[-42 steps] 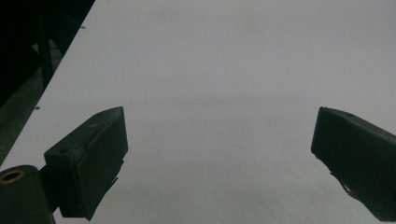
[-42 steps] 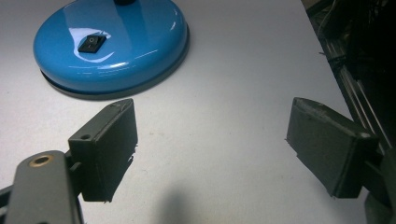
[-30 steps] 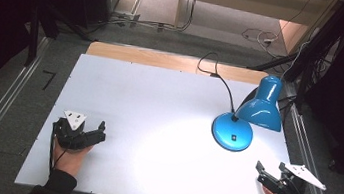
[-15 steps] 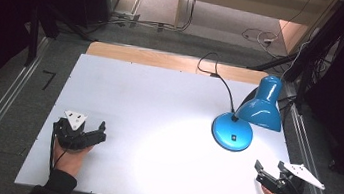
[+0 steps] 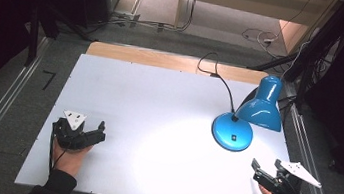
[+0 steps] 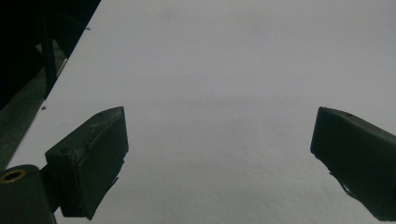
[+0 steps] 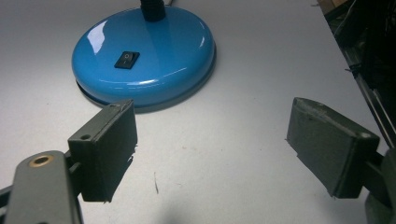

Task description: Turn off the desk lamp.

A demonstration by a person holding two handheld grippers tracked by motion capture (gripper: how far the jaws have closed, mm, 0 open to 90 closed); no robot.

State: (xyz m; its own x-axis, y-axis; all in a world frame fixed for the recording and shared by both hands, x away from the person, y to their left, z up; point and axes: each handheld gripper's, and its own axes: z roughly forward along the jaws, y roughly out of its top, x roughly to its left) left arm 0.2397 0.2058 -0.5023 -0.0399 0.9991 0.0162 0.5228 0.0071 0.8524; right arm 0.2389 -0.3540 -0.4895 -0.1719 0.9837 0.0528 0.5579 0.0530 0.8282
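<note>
Resting at the near corners of the bench, both claws are empty, so the work on the lamp looks barely begun. The lamp stands on the right side of the bench, its round blue base flat on the surface, its shade tilted toward the middle and casting a bright pool of light there. It is lit, then; whether the job is to switch it off or to move it, nothing has a grip on it yet.

The right claw is held near the front right corner, jaws spread wide and pointing toward the base, which lies near but clearly apart from it. In the right gripper view the small black switch sits on top of the base, ahead of the left jaw. Reaching that switch, or taking hold of the base or neck, is all left to do, as I judge it.

The left claw sits near the front left corner, well apart from the lamp, jaws also wide apart over bare bench.

Compared with the earlier frames, almost nothing differs: the lamp has not moved, the left claw is in the same spot, and the right claw has shifted only a trace, if at all.
</note>
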